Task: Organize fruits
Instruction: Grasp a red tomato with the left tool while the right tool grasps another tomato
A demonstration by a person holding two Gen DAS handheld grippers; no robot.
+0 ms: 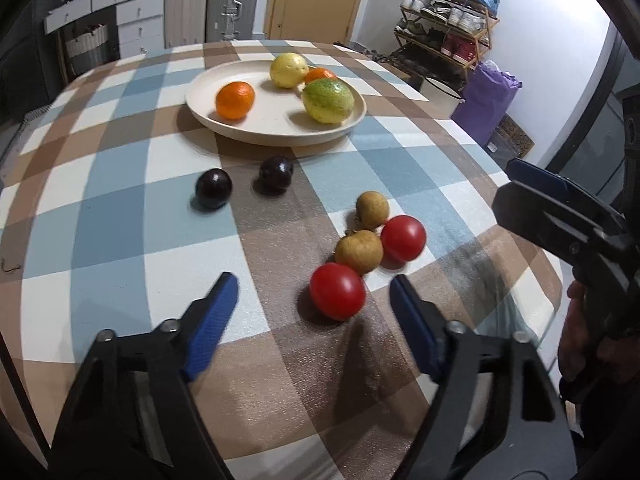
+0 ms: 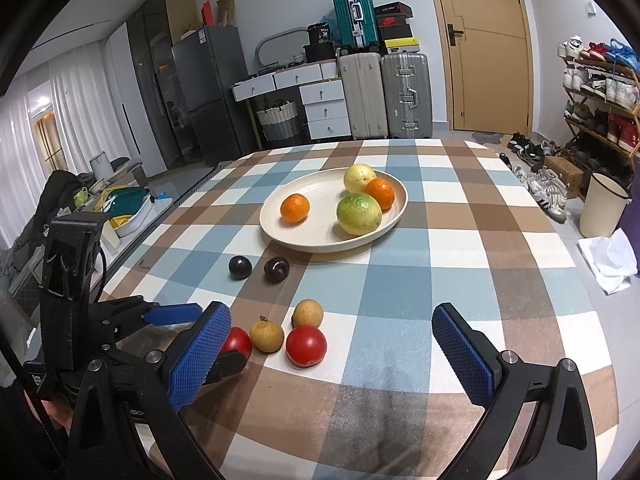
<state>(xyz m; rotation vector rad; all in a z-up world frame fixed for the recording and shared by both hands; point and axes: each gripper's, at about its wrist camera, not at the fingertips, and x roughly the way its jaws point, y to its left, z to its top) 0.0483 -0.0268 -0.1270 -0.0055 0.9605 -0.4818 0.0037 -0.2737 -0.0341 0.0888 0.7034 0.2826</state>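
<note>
A cream plate [image 1: 276, 134] at the far middle of the checked table holds two oranges [image 1: 235, 100], a yellow fruit [image 1: 288, 70] and a green-yellow fruit [image 1: 328, 100]. In front of it lie two dark plums [image 1: 213, 188], two brown longans [image 1: 359, 251] and two red tomatoes. My left gripper [image 1: 314, 284] is open low over the cloth, and the nearer tomato [image 1: 337, 291] sits between its blue pads [image 1: 216, 312] without touching them. My right gripper [image 2: 331, 312] hovers open and holds nothing, just short of the other tomato [image 2: 306, 345].
The table's right edge [image 1: 556, 280] drops off close to the fruit cluster. A shoe rack [image 2: 600, 100], a white bin [image 2: 604, 208], suitcases [image 2: 406, 94] and drawers [image 2: 324, 108] stand on the floor beyond the table.
</note>
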